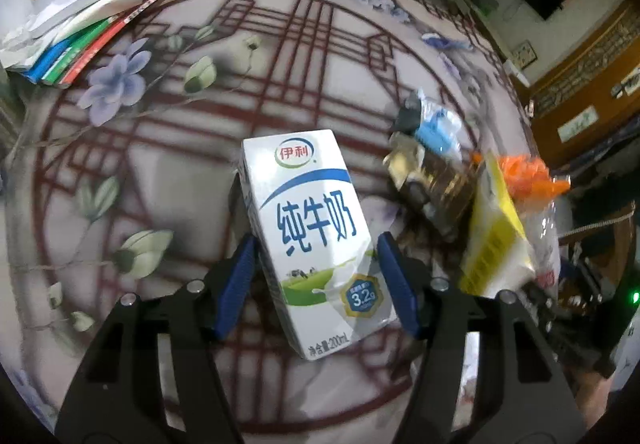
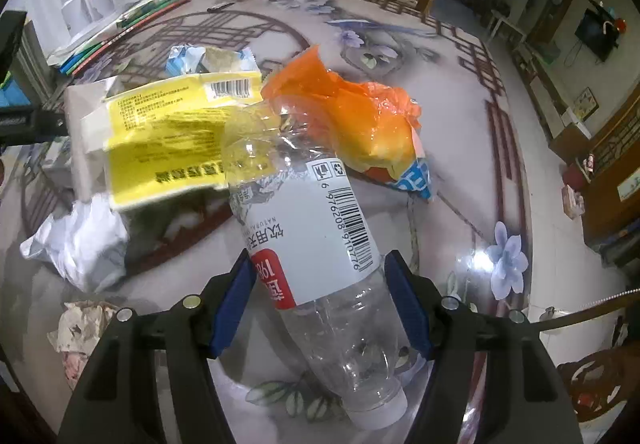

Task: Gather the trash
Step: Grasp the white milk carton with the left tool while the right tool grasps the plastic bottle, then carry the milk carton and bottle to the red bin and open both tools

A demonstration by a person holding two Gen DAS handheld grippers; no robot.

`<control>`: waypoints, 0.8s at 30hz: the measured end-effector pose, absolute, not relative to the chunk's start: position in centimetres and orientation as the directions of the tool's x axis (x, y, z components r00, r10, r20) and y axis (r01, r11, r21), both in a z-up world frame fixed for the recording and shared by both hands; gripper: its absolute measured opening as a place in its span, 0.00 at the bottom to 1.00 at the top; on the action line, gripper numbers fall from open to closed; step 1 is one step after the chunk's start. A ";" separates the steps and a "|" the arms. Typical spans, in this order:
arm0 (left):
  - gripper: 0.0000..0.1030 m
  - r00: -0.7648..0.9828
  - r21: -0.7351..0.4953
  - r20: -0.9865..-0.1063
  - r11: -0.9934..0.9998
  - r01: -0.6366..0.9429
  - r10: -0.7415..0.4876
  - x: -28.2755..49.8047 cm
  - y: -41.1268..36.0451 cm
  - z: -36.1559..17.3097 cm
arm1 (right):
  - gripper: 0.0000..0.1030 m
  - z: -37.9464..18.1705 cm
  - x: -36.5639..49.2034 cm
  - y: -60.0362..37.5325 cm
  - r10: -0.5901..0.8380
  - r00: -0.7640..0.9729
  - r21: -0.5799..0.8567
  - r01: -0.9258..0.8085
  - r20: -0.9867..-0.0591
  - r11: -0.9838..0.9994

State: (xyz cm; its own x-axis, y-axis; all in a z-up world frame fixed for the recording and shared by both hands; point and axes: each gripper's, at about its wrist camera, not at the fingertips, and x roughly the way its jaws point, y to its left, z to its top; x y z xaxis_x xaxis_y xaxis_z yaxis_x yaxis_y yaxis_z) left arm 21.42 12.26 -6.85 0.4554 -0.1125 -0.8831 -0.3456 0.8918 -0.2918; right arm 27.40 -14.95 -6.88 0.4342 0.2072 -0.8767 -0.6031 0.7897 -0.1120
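Your left tongs point(image 1: 316, 280) clamp the milk carton point(image 1: 316, 236) between both blue pads. Your right tongs point(image 2: 320, 300) grip the clear plastic bottle point(image 2: 320, 244), cap toward you. Beyond its far end, an orange bag point(image 2: 352, 111) and a yellow box point(image 2: 172, 147) lie on the tabletop point(image 2: 460, 91).

Milk carton point(image 1: 316, 240): gripped between left gripper point(image 1: 316, 280) fingers point(image 1: 236, 284). Yellow box point(image 1: 494, 232), orange wrapper point(image 1: 528, 175): at 3 o'clock. Books point(image 1: 100, 27): at 10 o'clock on surface point(image 1: 304, 55).
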 end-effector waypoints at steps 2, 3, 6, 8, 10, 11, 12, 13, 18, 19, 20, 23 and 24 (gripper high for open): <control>0.59 0.443 -0.258 -0.892 0.908 -0.332 -0.091 21.2 12.2 -6.7 | 0.62 -6.9 27.3 -14.8 0.210 0.433 -0.110 -0.605 -0.877 0.789; 0.60 0.432 -0.246 -0.898 0.912 -0.329 -0.086 21.2 12.0 -6.9 | 0.62 -6.9 27.2 -14.9 0.210 0.433 -0.109 -0.604 -0.876 0.790; 0.60 0.408 -0.243 -0.909 0.905 -0.349 -0.087 21.7 11.9 -7.7 | 0.62 -6.9 26.9 -14.5 0.209 0.439 -0.116 -0.605 -0.874 0.787; 0.60 0.417 -0.224 -0.906 0.913 -0.341 -0.066 21.9 11.7 -7.8 | 0.62 -6.8 26.8 -14.4 0.207 0.444 -0.119 -0.602 -0.872 0.789; 0.58 0.423 -0.223 -0.904 0.916 -0.332 -0.066 21.8 11.5 -7.7 | 0.62 -6.6 26.7 -14.6 0.212 0.449 -0.115 -0.598 -0.868 0.793; 0.57 0.428 -0.212 -0.902 0.921 -0.327 -0.056 21.5 11.4 -7.6 | 0.62 -6.5 26.6 -14.7 0.214 0.453 -0.115 -0.596 -0.865 0.795; 0.54 0.430 -0.202 -0.901 0.924 -0.324 -0.046 21.3 11.4 -7.4 | 0.62 -6.3 26.5 -14.8 0.216 0.458 -0.115 -0.593 -0.862 0.797; 0.54 0.438 -0.194 -0.898 0.928 -0.319 -0.037 21.0 11.5 -7.2 | 0.61 -6.0 26.5 -15.1 0.223 0.461 -0.106 -0.586 -0.859 0.803; 0.52 0.472 -0.169 -0.882 0.942 -0.290 -0.013 19.5 11.6 -5.5 | 0.61 -4.8 26.5 -16.3 0.260 0.465 -0.053 -0.558 -0.846 0.828; 0.52 0.482 -0.166 -0.876 0.946 -0.279 -0.012 19.0 11.5 -5.0 | 0.61 -4.4 26.3 -16.5 0.268 0.471 -0.044 -0.552 -0.841 0.832; 0.52 0.489 -0.163 -0.872 0.949 -0.269 -0.011 18.7 11.3 -4.7 | 0.61 -4.1 26.1 -16.8 0.274 0.475 -0.036 -0.547 -0.836 0.837; 0.52 0.514 -0.148 -0.858 0.964 -0.222 -0.014 17.3 10.3 -3.4 | 0.61 -3.1 25.3 -17.4 0.296 0.479 -0.009 -0.537 -0.826 0.843; 0.52 0.519 -0.147 -0.855 0.966 -0.211 -0.017 17.1 10.0 -3.1 | 0.61 -2.7 24.9 -17.6 0.301 0.483 -0.005 -0.535 -0.822 0.845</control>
State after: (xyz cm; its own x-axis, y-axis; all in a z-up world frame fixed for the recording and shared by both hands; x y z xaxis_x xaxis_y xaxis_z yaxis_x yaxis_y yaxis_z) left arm 17.05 9.97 -3.09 0.5186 -0.0168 -0.8549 -0.2110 0.9664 -0.1470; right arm 24.85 -17.57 -2.75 0.4833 0.3014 -0.8220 -0.5353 0.8446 -0.0050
